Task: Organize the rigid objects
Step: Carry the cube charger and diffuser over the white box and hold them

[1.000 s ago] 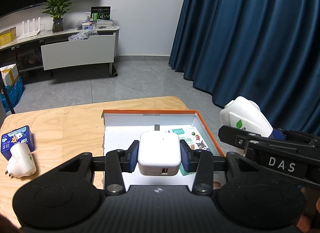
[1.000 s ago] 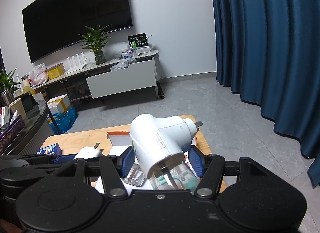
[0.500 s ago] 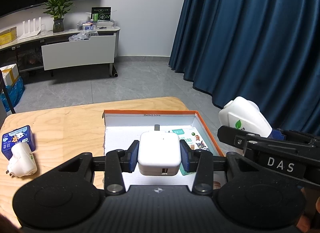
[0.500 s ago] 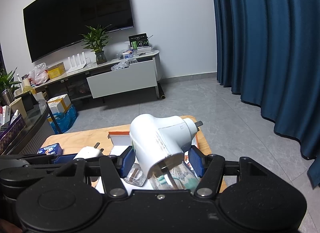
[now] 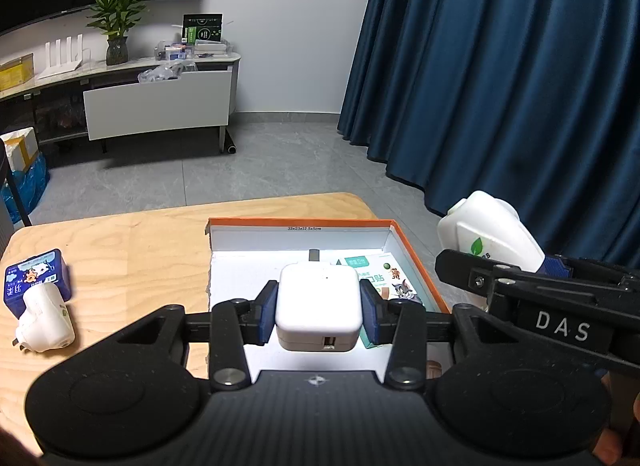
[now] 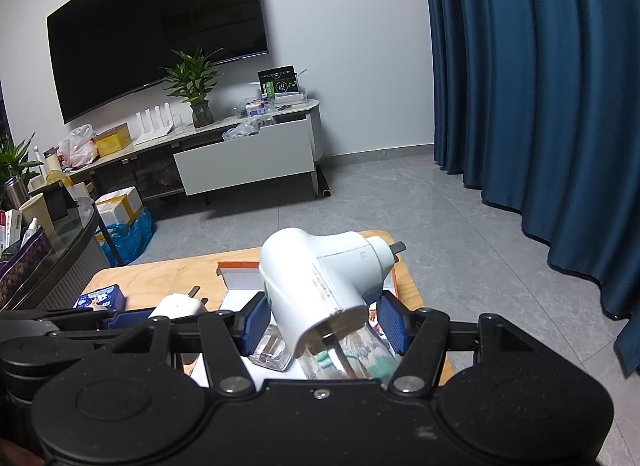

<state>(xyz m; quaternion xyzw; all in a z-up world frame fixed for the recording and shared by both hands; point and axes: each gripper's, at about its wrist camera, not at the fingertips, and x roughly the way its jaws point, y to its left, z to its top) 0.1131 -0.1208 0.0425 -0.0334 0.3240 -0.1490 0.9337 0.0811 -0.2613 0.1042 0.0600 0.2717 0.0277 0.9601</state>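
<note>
White charger [image 5: 319, 306] between left fingers [image 5: 269, 317], above orange-rimmed box [image 5: 416, 262]

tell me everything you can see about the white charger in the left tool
The charger is a white, rounded-square block of smooth plastic with a USB port on its near face and a dark prong at the far end. The left tool clamps it by both sides with blue pads, holding it level above the orange-rimmed box.

Blue curtain [image 5: 500, 77], potted plant [image 6: 196, 85], television [image 6: 156, 25].
</note>
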